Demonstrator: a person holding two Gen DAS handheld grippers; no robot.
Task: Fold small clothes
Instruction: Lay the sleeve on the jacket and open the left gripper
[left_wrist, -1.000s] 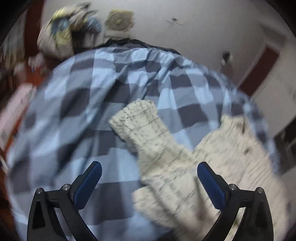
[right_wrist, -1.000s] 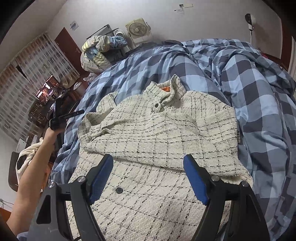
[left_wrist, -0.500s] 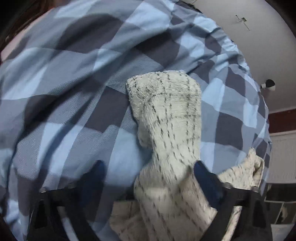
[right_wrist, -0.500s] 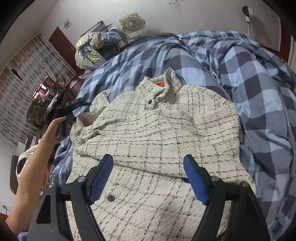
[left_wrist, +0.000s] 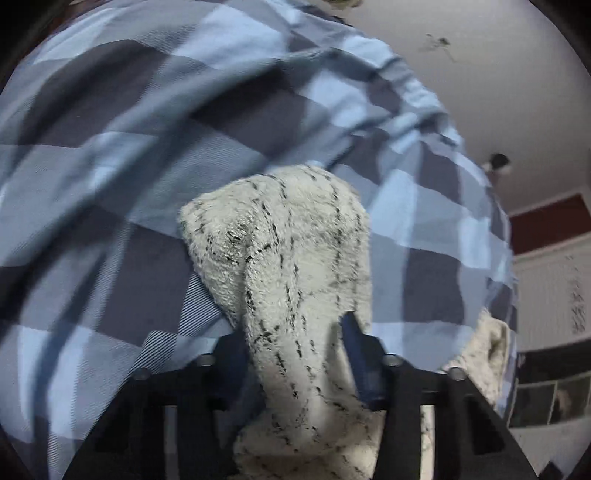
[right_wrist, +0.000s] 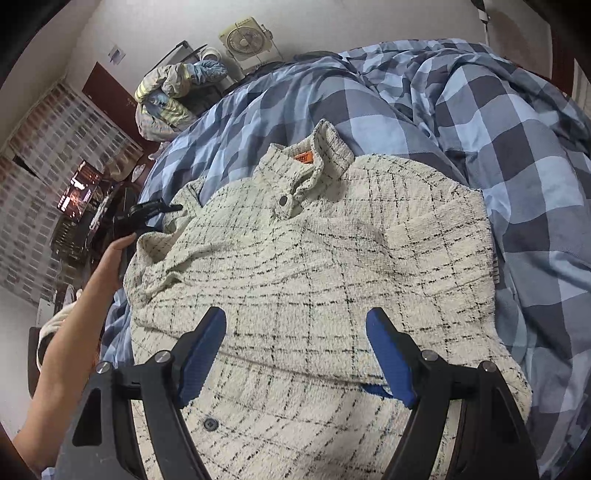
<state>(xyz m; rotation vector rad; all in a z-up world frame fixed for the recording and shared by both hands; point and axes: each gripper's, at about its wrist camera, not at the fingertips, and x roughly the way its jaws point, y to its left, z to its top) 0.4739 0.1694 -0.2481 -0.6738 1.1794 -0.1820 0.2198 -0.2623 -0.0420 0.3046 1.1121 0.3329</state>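
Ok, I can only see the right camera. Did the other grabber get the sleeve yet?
Observer: Yes. On the left camera the left gripper has just been closing its jaws, and the sleeve is pinched between them.
Operator: Is the sleeve flat or scrunched?
Observer: Scrunched into a narrow roll where the jaws hold it. Past them, the end spreads out wide.
Operator: What's under it?
Observer: The blue checked duvet. The sleeve end lies over a dark square of it.
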